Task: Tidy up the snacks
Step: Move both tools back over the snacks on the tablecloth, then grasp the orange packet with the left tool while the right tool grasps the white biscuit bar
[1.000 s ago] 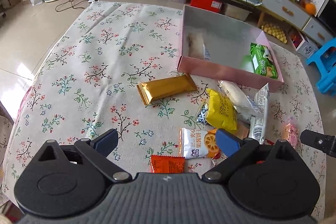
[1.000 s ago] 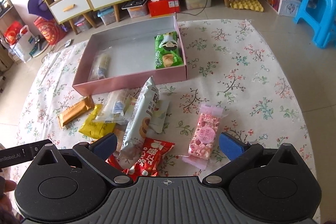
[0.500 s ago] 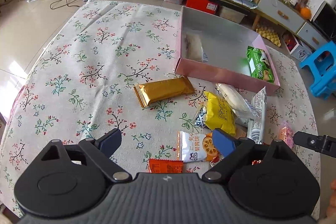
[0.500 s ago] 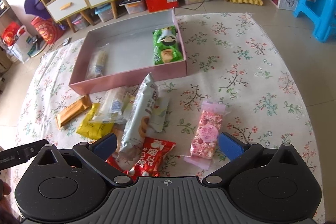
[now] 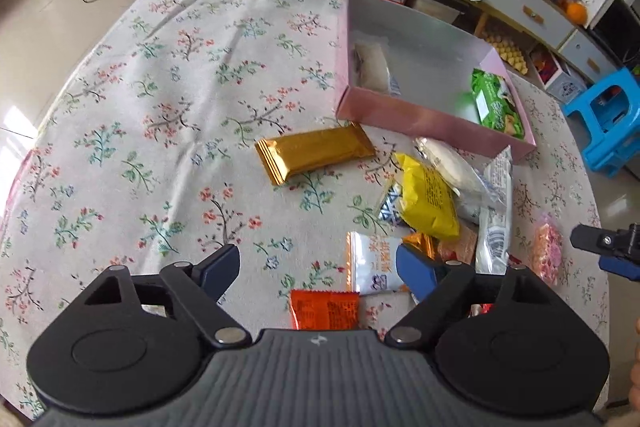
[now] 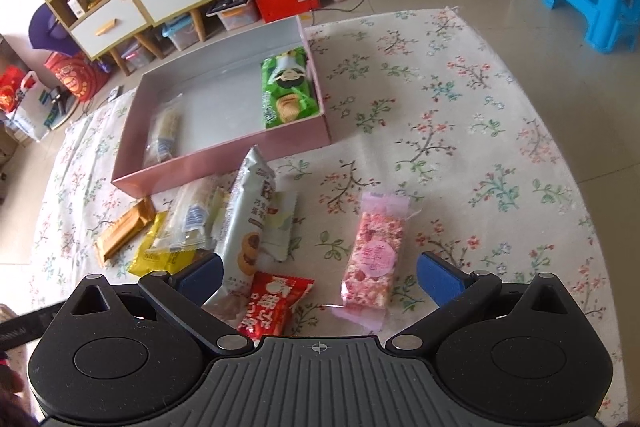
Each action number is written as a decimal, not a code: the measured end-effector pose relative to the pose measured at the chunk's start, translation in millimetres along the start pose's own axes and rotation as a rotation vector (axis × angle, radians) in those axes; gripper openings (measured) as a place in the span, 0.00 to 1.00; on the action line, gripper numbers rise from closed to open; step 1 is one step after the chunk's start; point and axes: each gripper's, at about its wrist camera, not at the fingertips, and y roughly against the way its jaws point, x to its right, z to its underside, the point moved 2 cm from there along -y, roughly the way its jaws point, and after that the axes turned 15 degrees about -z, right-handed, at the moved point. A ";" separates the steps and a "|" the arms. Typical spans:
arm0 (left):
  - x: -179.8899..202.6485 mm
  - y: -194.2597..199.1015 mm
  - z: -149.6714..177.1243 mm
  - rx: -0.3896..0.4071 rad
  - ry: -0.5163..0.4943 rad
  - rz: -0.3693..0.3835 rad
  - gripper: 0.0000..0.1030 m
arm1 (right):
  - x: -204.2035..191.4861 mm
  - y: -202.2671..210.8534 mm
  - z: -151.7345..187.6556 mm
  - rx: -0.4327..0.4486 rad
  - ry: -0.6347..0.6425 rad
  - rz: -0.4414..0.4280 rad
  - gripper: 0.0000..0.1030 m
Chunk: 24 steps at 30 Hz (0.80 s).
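Inventory, snack sort, as seen from my two grippers.

- L gripper (image 5: pixel 318 267): jaws apart, just been narrowing, nothing clamped. Orange packet (image 5: pixel 325 309) sits between my fingers, close under me; white biscuit packet (image 5: pixel 374 263) touches my R-side finger.
- R gripper (image 6: pixel 318 273): jaws wide, empty. Red packet (image 6: pixel 272 305) and pink bar (image 6: pixel 374 257) lie between my fingers, apart from each other.
- Pink box (image 6: pixel 224 163): ahead of both, well past the pile. Holds green packet (image 6: pixel 288 93) at one end, clear packet (image 6: pixel 164 133) at the other; middle bare.
- Gold bar (image 5: pixel 316 157): alone, ahead of L fingers, near box wall.
- Pile: yellow packet (image 5: pixel 428 201), long white packet (image 6: pixel 250 223), others overlapped ahead-right of L, ahead-left of R.

Risks, my judgement:
- L closing now could catch both orange and white packets, since they lie almost touching; or pinch only a crimped edge, so packet slips out mid-carry.
- R has two items in span; a poorly centred close could grab neither cleanly.
- Pulling from the pile drags neighbours.
- Grippers work close together: collision poss.
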 end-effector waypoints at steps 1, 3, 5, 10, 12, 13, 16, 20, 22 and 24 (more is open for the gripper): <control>1.8 -0.9 2.3 -0.005 -0.013 0.002 0.79 | -1.8 -1.7 0.7 -0.006 0.009 0.000 1.00; 4.6 -3.0 6.4 -0.015 -0.043 -0.005 0.77 | -5.2 -5.4 2.1 -0.020 0.030 -0.005 0.99; 6.6 -5.7 9.5 -0.025 -0.067 -0.005 0.74 | -6.1 -8.9 2.4 -0.032 0.033 -0.012 0.99; 7.6 -13.1 14.2 -0.069 -0.089 0.007 0.66 | -7.9 -12.2 0.2 -0.030 0.035 -0.027 0.93; 11.3 -16.7 17.1 -0.084 -0.110 0.007 0.64 | -8.9 -13.3 0.3 -0.033 0.037 -0.030 0.91; 12.9 -18.8 19.1 -0.092 -0.123 0.008 0.63 | -9.1 -14.1 0.4 -0.035 0.038 -0.032 0.90; 17.2 -25.0 24.5 -0.121 -0.156 0.005 0.62 | -10.0 -15.4 0.5 -0.037 0.040 -0.032 0.87; 21.4 -35.0 30.3 -0.144 -0.204 -0.035 0.54 | -13.3 -19.7 0.4 -0.046 0.049 -0.036 0.83; 24.3 -36.7 32.1 -0.127 -0.231 -0.056 0.53 | -16.9 -23.9 0.4 -0.056 0.057 -0.042 0.80; 26.9 -36.4 33.7 -0.106 -0.259 -0.083 0.49 | -20.3 -28.6 0.4 -0.067 0.063 -0.053 0.77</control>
